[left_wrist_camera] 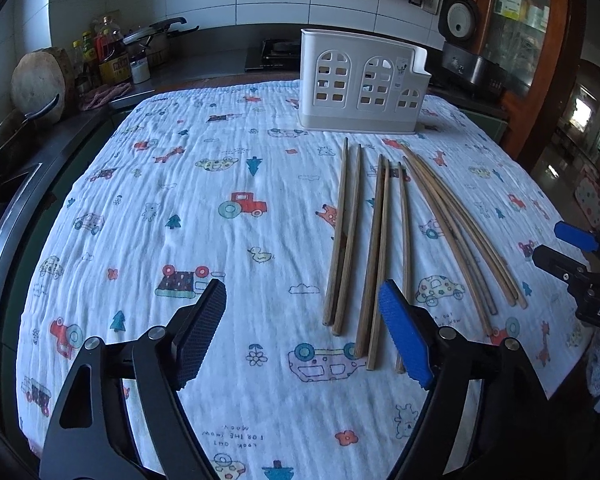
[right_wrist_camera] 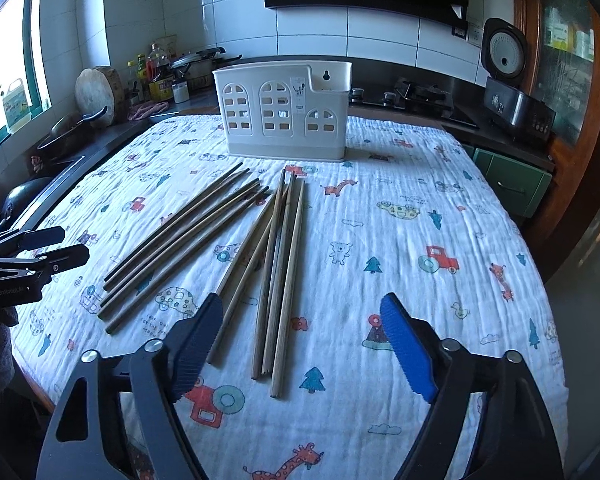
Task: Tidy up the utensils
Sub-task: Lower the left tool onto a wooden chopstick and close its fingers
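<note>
Wooden chopsticks (left_wrist_camera: 376, 248) lie untouched; left tool (left_wrist_camera: 304, 336) and right tool (right_wrist_camera: 300, 344) gape wide, empty.

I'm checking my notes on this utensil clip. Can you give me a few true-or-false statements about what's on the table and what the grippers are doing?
1. The chopsticks lie loose on the cloth. True.
2. The holder lies tipped over. False: it stands upright, behind the chopsticks.
3. The left hand-held gripper grips a chopstick. False: it is open, holding nothing.
4. The right hand-held gripper is open. True.
5. Chopsticks already stand in the holder. False: none show.
</note>
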